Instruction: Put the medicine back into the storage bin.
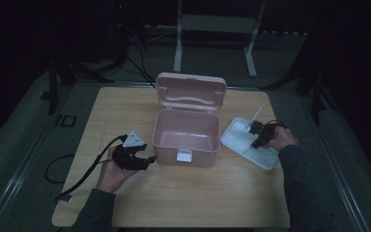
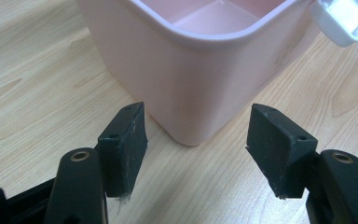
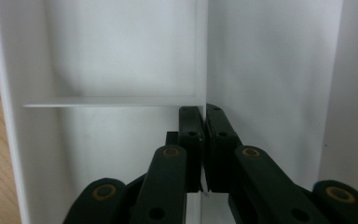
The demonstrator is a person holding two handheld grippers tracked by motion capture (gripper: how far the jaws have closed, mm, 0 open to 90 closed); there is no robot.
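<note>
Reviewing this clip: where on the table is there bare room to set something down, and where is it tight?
Bare wood runs along the near edge of the table, between the two forearms, and over the far left corner beside the open pink box. It is tight on the right, where the white divided tray sits close to the box with the right tool shut on its divider, and by the left tool at the box's corner.

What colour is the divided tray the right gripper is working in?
White. The tray and its inner divider show best in the right gripper view.
</note>
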